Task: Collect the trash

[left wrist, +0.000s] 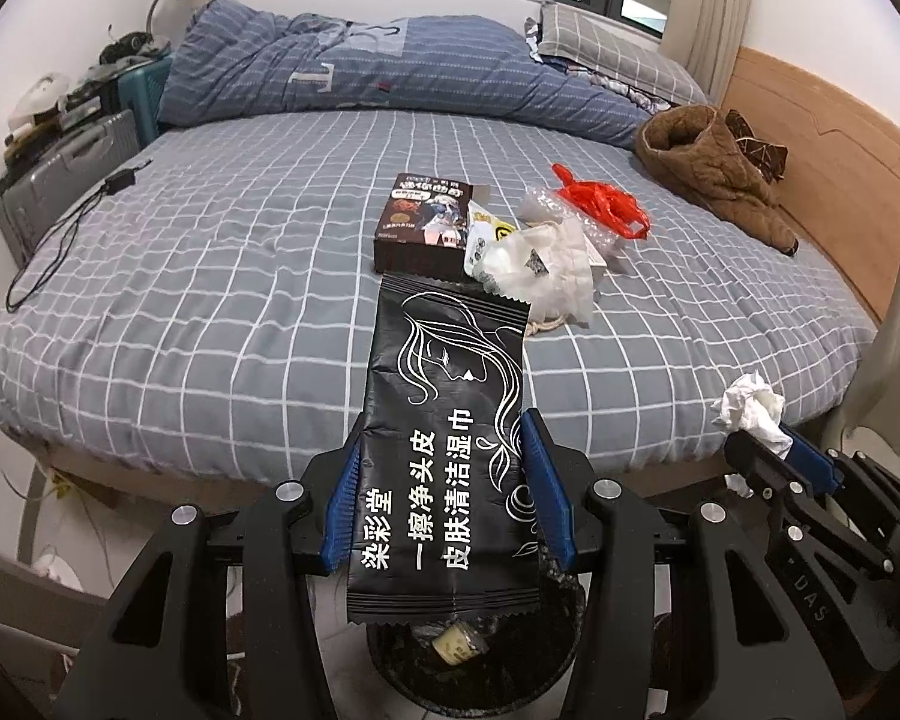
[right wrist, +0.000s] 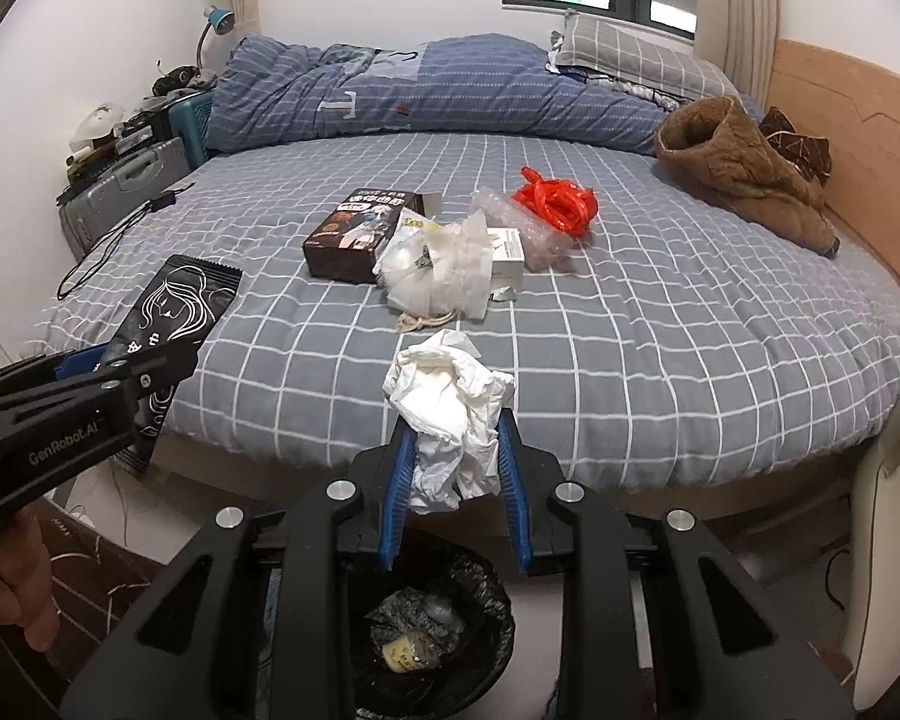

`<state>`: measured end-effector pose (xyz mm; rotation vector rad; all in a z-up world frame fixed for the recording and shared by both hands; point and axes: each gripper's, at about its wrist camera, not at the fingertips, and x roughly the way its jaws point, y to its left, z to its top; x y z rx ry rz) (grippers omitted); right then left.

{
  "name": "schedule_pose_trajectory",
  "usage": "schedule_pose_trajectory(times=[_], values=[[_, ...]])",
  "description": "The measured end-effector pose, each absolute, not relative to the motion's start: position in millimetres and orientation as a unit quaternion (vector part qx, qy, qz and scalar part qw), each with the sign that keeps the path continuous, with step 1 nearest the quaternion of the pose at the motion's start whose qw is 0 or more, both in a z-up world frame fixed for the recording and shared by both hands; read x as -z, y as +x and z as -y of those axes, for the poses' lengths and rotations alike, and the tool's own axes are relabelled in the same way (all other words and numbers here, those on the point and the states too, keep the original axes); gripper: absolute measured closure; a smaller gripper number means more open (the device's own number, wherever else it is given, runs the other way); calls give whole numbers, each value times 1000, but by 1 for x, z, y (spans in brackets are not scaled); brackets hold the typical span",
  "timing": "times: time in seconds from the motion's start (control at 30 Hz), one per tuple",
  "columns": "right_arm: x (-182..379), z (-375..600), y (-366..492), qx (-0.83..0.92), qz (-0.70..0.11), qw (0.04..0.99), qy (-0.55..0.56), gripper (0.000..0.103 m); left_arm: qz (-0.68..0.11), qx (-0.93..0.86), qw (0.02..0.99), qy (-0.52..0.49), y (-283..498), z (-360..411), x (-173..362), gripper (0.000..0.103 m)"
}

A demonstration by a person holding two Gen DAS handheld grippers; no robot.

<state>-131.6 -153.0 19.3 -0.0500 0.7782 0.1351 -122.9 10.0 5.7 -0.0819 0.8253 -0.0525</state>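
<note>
Item one: left gripper (left wrist: 444,498), clamped across the width of a black wipes packet (left wrist: 444,450), which stuck out forward past the blue pads. It was held above the bin (left wrist: 474,678), probably so a release would drop it in.

Item two: right gripper (right wrist: 456,480), closed on a crumpled white tissue (right wrist: 450,420), also poised over the bin, just right of the packet.

Item three: bin, lined in black, on the floor at the foot of the bed (left wrist: 180,312); a small yellowish scrap (right wrist: 405,651) already lay inside.

Item four: trash not yet collected, clustered on the bed beyond the bin: a dark box (left wrist: 420,225), a white plastic bag (left wrist: 540,276), clear bubble wrap (right wrist: 510,228) and a red bag (left wrist: 603,201).

Item five: a brown garment (left wrist: 714,174), farther right of the pile near the headboard; likely not trash.
</note>
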Motion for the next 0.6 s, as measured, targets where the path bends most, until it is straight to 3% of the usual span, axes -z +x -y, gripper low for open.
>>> schedule_pose_trajectory(times=[0.6], values=[[5, 149, -164, -45, -419, 907, -23, 78, -446, 22, 894, -45, -162, -18, 27, 55]])
